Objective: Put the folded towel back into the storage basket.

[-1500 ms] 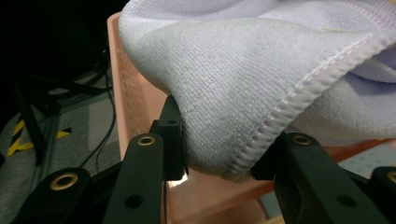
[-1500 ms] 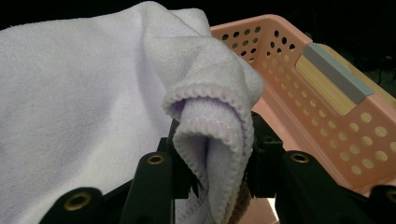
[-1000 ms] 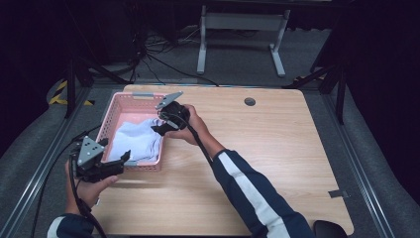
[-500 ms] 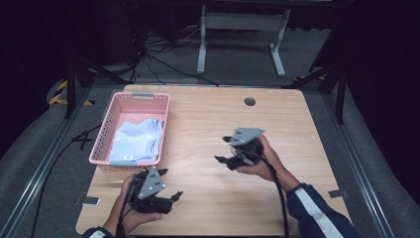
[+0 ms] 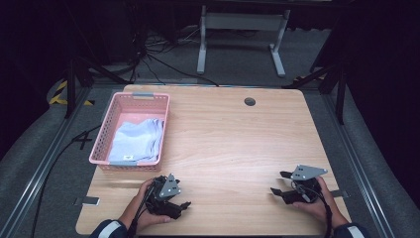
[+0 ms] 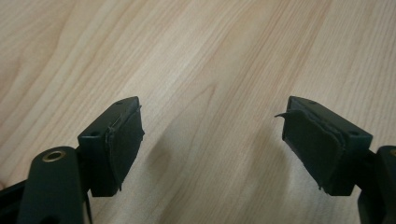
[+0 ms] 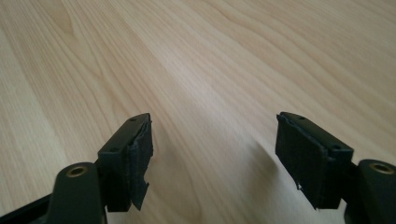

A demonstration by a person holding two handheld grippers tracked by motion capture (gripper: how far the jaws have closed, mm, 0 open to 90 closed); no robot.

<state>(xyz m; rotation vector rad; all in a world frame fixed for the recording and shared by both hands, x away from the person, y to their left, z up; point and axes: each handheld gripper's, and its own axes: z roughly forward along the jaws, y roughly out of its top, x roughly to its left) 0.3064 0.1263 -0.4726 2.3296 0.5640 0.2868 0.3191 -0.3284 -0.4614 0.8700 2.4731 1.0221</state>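
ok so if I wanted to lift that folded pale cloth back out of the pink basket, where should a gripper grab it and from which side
Probably from straight above: the pink basket walls the pale cloth on every side. Pinch the bunched folds on the cloth's right side, near the far end, where layers stack and give the jaws something to bite. The left gripper is nearer, and its jaws stand open with nothing between them.

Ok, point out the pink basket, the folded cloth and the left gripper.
pink basket [image 5: 165,126], high view, right wall.
folded cloth [image 5: 136,141], high view, middle of its top.
left gripper [image 5: 184,207], high view, between its fingertips.
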